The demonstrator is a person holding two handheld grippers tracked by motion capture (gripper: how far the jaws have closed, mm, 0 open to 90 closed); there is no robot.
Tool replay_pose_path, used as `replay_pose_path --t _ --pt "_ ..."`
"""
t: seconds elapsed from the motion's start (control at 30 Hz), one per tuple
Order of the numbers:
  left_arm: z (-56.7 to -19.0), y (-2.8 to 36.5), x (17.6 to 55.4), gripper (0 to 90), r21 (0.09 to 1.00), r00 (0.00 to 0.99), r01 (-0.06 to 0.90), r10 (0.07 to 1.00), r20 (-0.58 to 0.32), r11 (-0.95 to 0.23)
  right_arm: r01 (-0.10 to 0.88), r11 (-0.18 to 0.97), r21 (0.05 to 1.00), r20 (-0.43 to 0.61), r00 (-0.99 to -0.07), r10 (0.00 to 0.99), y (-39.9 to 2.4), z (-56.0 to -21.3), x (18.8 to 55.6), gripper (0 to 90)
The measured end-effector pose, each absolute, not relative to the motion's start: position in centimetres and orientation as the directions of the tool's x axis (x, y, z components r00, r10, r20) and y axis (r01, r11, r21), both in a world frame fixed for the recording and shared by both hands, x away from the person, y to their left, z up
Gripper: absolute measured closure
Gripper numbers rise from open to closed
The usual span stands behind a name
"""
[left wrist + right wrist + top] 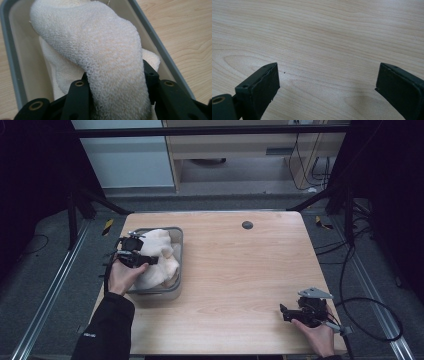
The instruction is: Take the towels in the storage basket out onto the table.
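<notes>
A white terry towel (161, 244) (100, 45) rises out of a grey bin (180, 251) (10, 62) at the table's left. My left gripper (151, 260) (117, 80) is over the bin, shut on a thick fold of that towel, which bulges up between the black jaws. More white cloth (159, 276) (62, 75) lies beneath it in the bin. Near the front right corner, my right gripper (284, 312) (327, 77) is held low over bare wood, jaws wide open with nothing between them.
The wooden table (240, 270) has a small dark round cap (247, 225) near its far edge. A black cable (370, 320) loops off the table's right side. Black frame posts stand at both far corners.
</notes>
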State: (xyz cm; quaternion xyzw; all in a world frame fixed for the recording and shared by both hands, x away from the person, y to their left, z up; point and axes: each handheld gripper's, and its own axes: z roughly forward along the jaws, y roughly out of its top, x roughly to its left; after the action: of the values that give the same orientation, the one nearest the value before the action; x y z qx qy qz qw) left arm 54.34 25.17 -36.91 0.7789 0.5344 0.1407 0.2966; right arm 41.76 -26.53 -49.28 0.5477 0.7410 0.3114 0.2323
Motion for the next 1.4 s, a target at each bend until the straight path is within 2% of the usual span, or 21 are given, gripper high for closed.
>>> replay_pose_path --t 0.83,1.4 --pt "-30.9 26.5 51.7 61.1 0.722 0.421 0.651 0.903 -0.088 -0.233 0.668 0.208 0.715 -0.006 -0.292 0.956 -26.5 -49.3 41.8 4.9" --pt "-28.5 26.7 51.1 61.0 0.744 0.427 0.628 0.9 -0.087 -0.226 0.667 0.209 0.715 -0.006 -0.293 0.956 -26.5 -49.3 41.8 4.9"
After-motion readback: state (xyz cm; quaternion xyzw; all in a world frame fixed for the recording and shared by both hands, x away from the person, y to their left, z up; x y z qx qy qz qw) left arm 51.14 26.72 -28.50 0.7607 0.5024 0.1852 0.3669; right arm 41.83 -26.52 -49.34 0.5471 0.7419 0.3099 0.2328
